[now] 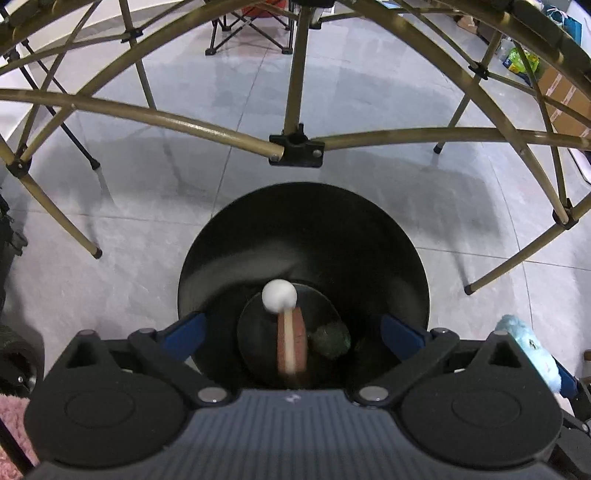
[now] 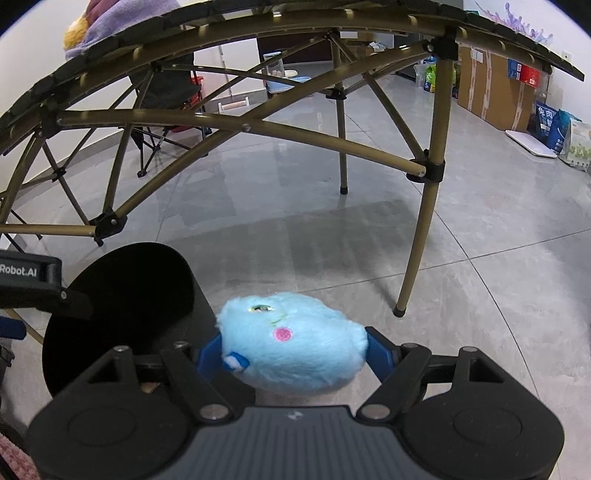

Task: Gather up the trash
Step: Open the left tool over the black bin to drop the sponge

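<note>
A black round bin (image 1: 388,266) stands on the floor under a folding table. My left gripper (image 1: 293,328) hangs over its mouth, jaws wide open and empty. Between the fingers a blurred brown and cream piece (image 1: 290,343) and a white ball (image 1: 279,295) are in the air inside the bin, above a dark green lump (image 1: 330,338) on the bottom. My right gripper (image 2: 293,349) is shut on a fluffy light blue plush toy (image 2: 295,339), held just right of the bin (image 2: 122,295). The plush also shows at the right edge of the left wrist view (image 1: 528,347).
Gold table legs and crossbars (image 1: 295,144) span above and around the bin; one leg (image 2: 417,236) stands right of the plush. Cardboard boxes (image 2: 491,88) and bags (image 2: 561,133) line the far right wall. A folding chair (image 1: 247,26) stands behind. Something pink and fluffy (image 1: 14,424) lies at lower left.
</note>
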Demonstrator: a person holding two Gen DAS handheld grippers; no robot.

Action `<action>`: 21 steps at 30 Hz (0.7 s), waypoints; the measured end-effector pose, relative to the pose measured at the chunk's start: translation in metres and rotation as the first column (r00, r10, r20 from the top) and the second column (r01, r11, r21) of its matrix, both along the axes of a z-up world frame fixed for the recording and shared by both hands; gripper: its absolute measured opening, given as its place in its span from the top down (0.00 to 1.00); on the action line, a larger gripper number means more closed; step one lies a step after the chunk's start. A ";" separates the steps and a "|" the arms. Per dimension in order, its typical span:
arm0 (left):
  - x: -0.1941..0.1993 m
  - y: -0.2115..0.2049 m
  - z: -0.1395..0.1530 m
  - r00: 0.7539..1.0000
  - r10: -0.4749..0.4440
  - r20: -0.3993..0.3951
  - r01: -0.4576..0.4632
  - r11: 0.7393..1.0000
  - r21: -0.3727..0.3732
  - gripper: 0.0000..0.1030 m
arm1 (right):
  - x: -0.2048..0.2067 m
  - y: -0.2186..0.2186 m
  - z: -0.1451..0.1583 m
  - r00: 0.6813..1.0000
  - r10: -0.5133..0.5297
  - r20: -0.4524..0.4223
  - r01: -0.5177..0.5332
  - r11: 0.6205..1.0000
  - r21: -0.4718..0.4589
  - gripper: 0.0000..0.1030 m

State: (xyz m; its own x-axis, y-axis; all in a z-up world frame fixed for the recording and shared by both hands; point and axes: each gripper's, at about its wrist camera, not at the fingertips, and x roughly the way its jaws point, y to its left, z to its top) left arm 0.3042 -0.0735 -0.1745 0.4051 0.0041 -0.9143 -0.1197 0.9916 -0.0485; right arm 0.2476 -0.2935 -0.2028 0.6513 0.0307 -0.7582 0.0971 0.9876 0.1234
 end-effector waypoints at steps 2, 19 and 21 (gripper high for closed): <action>0.000 0.001 -0.001 1.000 0.004 -0.009 -0.004 1.000 0.009 0.00 | -0.001 0.000 0.000 1.000 0.001 0.000 -0.001 1.000 0.001 0.25; -0.010 0.009 0.008 1.000 -0.002 0.025 0.001 1.000 0.030 0.00 | -0.003 0.010 0.006 0.999 0.031 0.008 -0.031 1.000 -0.003 0.25; -0.012 0.012 0.011 0.999 -0.001 0.035 -0.001 0.999 0.035 0.00 | -0.004 0.014 0.008 0.999 0.041 0.011 -0.041 0.999 -0.005 0.25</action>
State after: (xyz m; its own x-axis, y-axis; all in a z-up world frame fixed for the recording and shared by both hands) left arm 0.2924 -0.0620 -0.1637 0.4371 0.0361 -0.8987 -0.1184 0.9928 -0.0177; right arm 0.2440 -0.2796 -0.1947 0.6578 0.0537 -0.7513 0.0556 0.9913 0.1196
